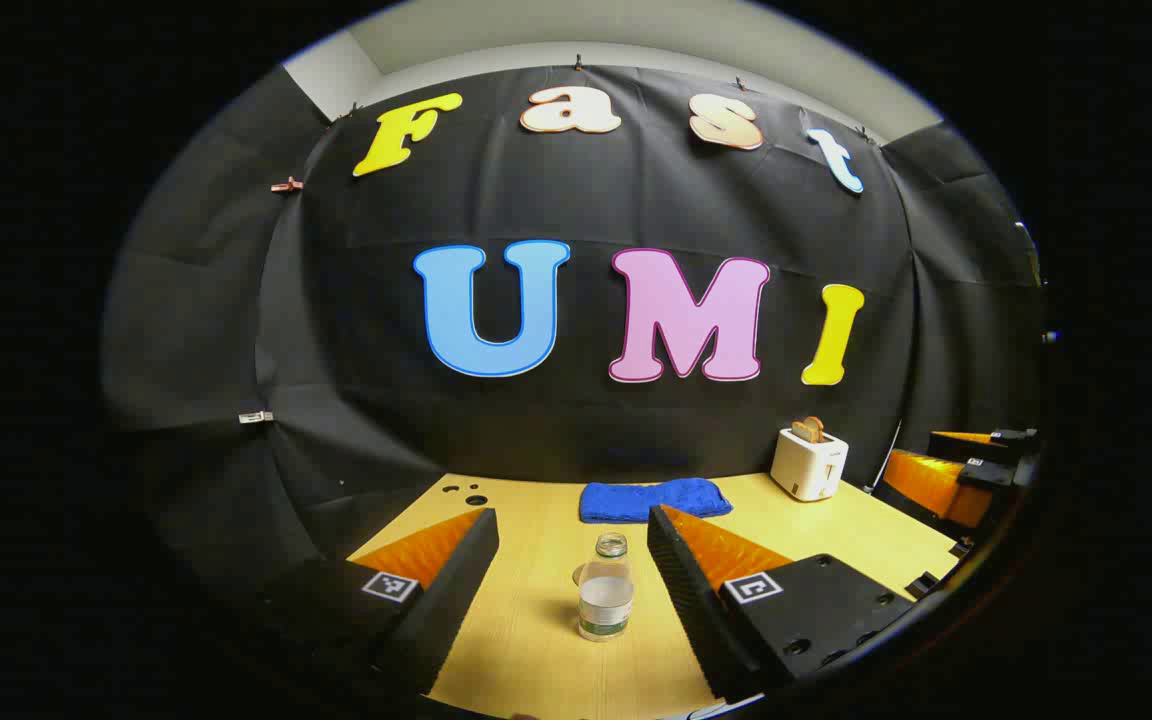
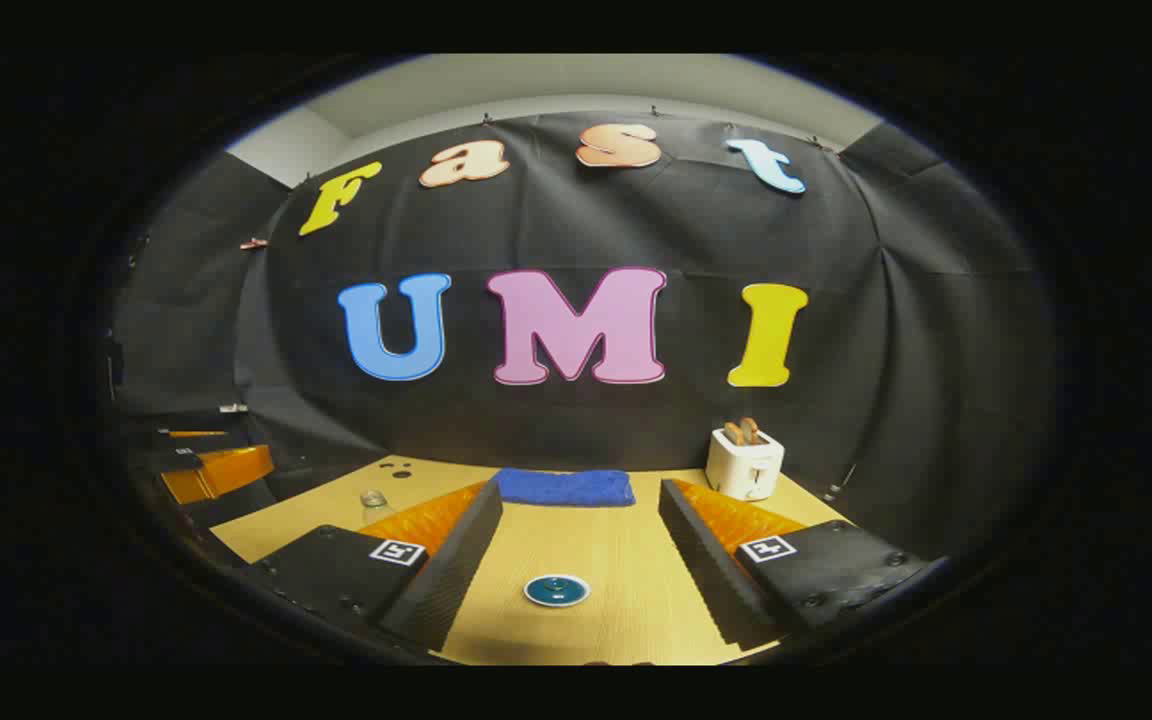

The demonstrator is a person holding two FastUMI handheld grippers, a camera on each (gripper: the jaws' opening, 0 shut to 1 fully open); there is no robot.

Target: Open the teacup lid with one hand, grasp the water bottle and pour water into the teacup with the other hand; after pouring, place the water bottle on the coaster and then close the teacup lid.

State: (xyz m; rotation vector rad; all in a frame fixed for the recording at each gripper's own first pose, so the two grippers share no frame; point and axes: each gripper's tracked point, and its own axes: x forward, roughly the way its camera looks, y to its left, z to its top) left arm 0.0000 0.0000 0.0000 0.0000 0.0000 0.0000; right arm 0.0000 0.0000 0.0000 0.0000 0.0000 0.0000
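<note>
A clear water bottle (image 1: 605,592) with no cap and a pale label stands upright on the wooden table (image 1: 536,640). It is between and a little ahead of the spread fingers of my left gripper (image 1: 572,515), which touch nothing. A small round flat thing (image 1: 578,574) peeks out behind the bottle, mostly hidden. In the right gripper view a teal teacup (image 2: 556,590) with its lid on sits on the table between the fingers of my right gripper (image 2: 581,490), which is open and holds nothing. The bottle's top (image 2: 372,503) shows past that gripper's left finger.
A folded blue cloth (image 1: 651,498) (image 2: 564,487) lies at the back of the table by the wall. A white toaster (image 1: 808,462) (image 2: 744,462) with toast stands at the back right. The other gripper (image 1: 966,470) (image 2: 206,465) shows at each view's edge.
</note>
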